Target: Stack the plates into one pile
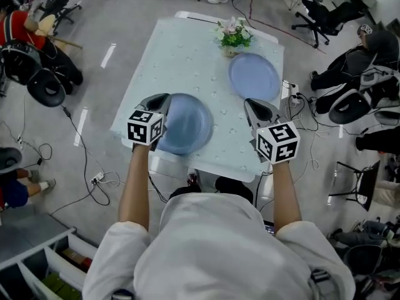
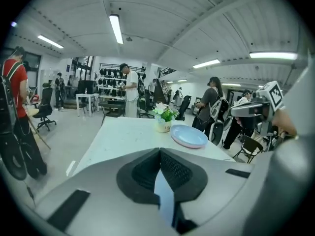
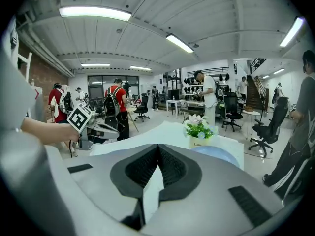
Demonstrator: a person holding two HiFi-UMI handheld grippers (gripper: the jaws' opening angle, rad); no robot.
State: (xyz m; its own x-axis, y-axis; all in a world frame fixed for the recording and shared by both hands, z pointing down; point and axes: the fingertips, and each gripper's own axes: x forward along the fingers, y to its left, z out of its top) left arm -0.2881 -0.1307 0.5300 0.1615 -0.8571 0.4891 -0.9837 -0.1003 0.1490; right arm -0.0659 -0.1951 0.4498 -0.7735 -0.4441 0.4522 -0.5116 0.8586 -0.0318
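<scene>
Each pair of jaws is pressed together on nothing. The left hand-held gripper (image 1: 159,100) hangs over the left rim of the near plate (image 1: 187,125), which sits at the bench's (image 1: 181,55) near edge; it may be touching, though I can't tell. The far plate (image 1: 253,77) lies by the far right corner (beside the flowers (image 1: 235,35)), ahead of the right hand-held gripper (image 1: 256,108), which looks the nearer one for it.

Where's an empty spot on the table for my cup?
The far left of the table, left of the flower pot and beyond the near plate, is bare. So is the strip between that plate and the right gripper. The far right is crowded: flower pot and far plate.
</scene>
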